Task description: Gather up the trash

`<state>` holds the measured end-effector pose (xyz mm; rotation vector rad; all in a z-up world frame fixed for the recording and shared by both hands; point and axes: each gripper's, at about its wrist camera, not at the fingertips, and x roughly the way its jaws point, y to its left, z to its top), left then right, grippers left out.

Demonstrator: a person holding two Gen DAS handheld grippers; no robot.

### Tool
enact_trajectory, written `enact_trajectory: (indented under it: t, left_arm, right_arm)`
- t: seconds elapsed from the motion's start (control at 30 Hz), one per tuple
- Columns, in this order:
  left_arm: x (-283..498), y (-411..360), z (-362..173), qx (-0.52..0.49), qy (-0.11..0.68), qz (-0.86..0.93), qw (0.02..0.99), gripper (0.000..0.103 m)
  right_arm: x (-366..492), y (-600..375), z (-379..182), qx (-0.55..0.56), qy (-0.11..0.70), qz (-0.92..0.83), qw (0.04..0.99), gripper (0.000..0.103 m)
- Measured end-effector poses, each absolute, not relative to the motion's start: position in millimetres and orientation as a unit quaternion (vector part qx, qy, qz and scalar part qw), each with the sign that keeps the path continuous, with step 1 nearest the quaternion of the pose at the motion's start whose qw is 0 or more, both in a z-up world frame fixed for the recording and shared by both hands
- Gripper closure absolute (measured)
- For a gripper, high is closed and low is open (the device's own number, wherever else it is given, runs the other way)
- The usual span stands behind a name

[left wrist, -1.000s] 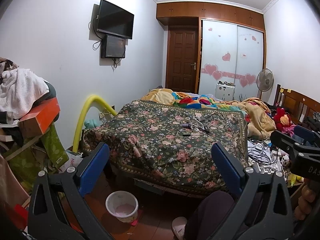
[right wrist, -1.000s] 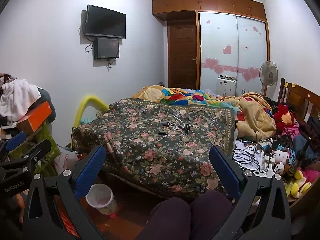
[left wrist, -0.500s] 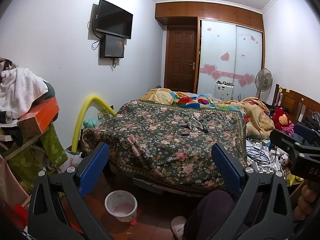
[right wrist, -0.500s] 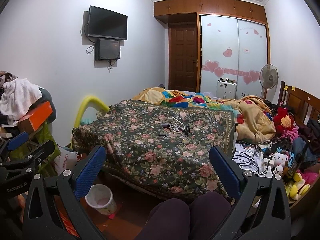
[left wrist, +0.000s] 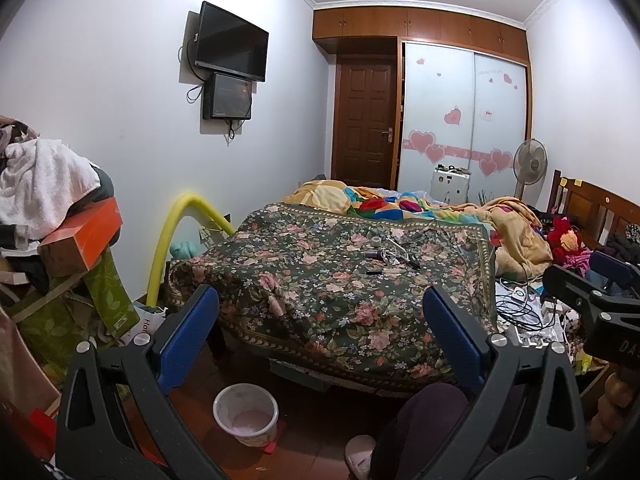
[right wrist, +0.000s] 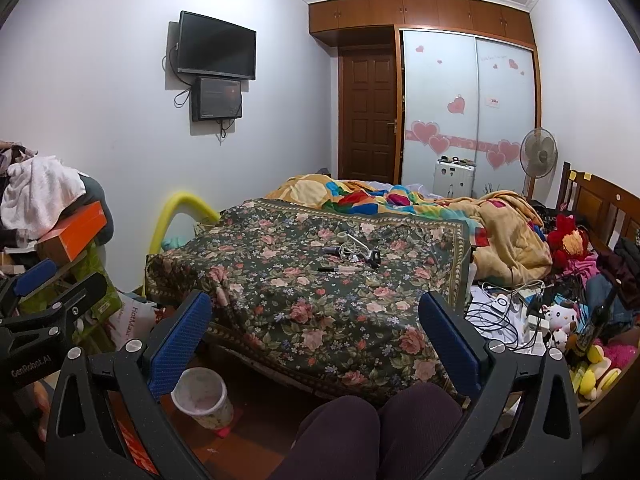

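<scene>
1. Lying together in the middle of the floral bedspread (right wrist: 280, 280) are the small bits to be collected: a tape roll (right wrist: 341, 237), a dark tube (right wrist: 331, 249), a tangle of white cord (right wrist: 347, 252) and a pen (right wrist: 340, 269), all well beyond both grippers.
2. On the floor at the near left of the bed stands a pale waste bin (left wrist: 245, 414) (upright, lined in pink), on a red scrap.
3. The left gripper (left wrist: 320, 336) hangs in front of the bed's near edge, its blue pads (left wrist: 188, 336) spread wide with nothing between them.
4. The right gripper (right wrist: 314, 338) is likewise agape and empty, above the person's dark-clad knees (right wrist: 376, 428).
5. Further out: a yellow foam tube (left wrist: 176, 236) at the left wall, a piled orange box (left wrist: 86, 236), and cables (right wrist: 496, 316) with plush toys (right wrist: 568, 240) on the right.
</scene>
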<state>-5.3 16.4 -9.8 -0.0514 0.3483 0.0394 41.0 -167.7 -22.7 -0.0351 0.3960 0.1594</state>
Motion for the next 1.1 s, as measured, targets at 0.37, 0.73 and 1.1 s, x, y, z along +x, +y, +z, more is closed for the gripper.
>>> enact_trajectory:
  t: [0.37,0.73,1.1]
  left_arm:
    - [-4,16,-9,-0.025,0.173,0.02,0.984,0.001]
    - [14,21,-8,-0.03,0.187,0.027,0.982,0.001]
    - [89,-5,-5,-0.023,0.202,0.024,0.979,0.001]
  right_arm:
    - [42,-163,-25,-0.018,0.199,0.079,0.977,0.0]
    - [61,-165,-28,-0.018,0.211,0.084,0.974,0.0]
    - [117,-187,-35,-0.035,0.224,0.05,0.973,0.0]
